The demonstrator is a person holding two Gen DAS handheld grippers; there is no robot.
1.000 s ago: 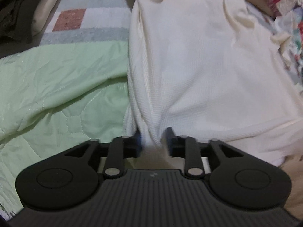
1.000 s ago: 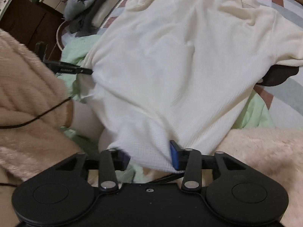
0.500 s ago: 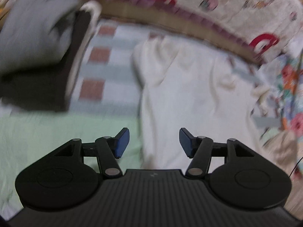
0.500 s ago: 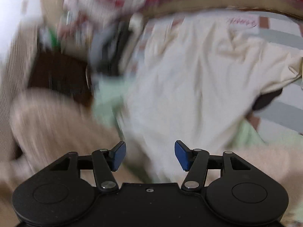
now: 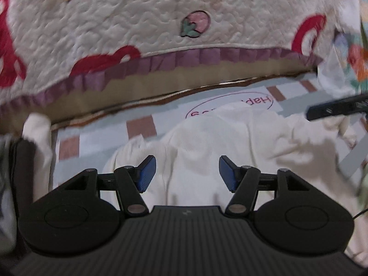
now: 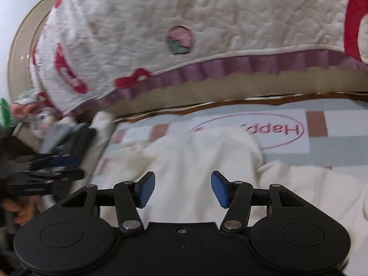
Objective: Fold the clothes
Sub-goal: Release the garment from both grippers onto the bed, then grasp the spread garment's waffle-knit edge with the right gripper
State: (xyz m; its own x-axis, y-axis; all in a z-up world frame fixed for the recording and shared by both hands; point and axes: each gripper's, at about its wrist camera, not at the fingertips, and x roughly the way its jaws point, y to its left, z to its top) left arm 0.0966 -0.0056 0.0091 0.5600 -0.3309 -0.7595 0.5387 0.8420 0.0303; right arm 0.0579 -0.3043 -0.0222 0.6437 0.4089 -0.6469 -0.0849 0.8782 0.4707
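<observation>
left wrist view: the left gripper (image 5: 187, 172) has its jaws spread and empty, with the cream shirt (image 5: 230, 147) lying just ahead and below on the checked sheet (image 5: 140, 125), its bunched end stretching right. right wrist view: the right gripper (image 6: 181, 188), also spread and empty, hangs over the same shirt (image 6: 197, 156); both look equally near.
</observation>
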